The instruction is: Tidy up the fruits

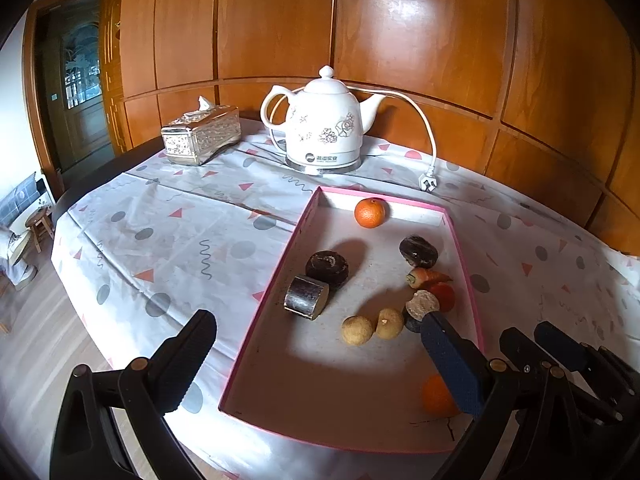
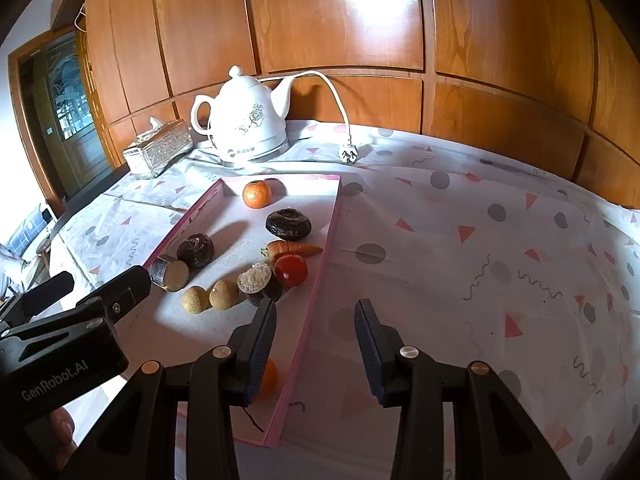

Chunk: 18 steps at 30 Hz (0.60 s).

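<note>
A pink-rimmed tray lies on the table and holds an orange at its far end, two dark round fruits, a small carrot, a red tomato, two tan round fruits, a cut dark cylinder and a second orange at the near end. My left gripper is open over the tray's near end. My right gripper is open, straddling the tray's right rim, its left finger in front of the near orange.
A white electric kettle with a loose cord and plug stands at the back. A silver tissue box sits to its left. The patterned tablecloth spreads to the right of the tray.
</note>
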### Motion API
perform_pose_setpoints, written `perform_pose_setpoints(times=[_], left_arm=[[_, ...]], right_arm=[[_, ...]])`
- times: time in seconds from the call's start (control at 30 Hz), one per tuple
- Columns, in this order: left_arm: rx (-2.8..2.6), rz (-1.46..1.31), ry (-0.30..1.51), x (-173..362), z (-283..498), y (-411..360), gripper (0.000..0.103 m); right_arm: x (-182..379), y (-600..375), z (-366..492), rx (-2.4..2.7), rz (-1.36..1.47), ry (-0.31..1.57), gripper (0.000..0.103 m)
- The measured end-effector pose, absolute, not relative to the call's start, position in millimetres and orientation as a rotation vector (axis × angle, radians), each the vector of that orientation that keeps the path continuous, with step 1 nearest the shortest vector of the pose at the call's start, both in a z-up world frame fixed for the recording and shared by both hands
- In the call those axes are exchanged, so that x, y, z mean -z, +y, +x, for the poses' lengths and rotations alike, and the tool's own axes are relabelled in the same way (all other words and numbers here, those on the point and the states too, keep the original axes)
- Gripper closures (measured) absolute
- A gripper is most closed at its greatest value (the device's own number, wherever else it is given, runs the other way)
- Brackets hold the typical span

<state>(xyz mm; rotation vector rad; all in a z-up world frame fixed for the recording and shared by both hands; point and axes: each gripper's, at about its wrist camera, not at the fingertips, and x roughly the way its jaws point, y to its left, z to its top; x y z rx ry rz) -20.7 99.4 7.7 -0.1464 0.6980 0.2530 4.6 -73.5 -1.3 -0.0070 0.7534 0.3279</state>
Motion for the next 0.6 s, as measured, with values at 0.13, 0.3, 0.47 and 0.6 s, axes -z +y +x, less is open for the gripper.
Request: perform_pose_setpoints(times=[0.13, 0.3, 0.47, 0.6], left_arm=[[-0.256, -0.153, 0.686, -9.5, -23.3, 100.0, 0.000], [-0.258, -0.156, 0.684, -11.4, -23.8, 100.1, 0.000], [-0.251, -0.160, 0.689, -11.4, -24.1, 100.6, 0.000], [-0.248, -0.157, 0.690, -11.9, -24.5, 99.9, 0.000]], right_arm=[[2.0, -73.0, 4.4, -0.332, -0.006, 0.758, 0.062], [2.3, -71.6, 4.0, -0.339, -0.008, 0.762, 0.062], [3.2, -69.2, 2.9, -0.348, -0.014, 0.763, 0.062], [3.8, -69.0, 2.5, -0.350, -0.017, 0.762, 0.062]])
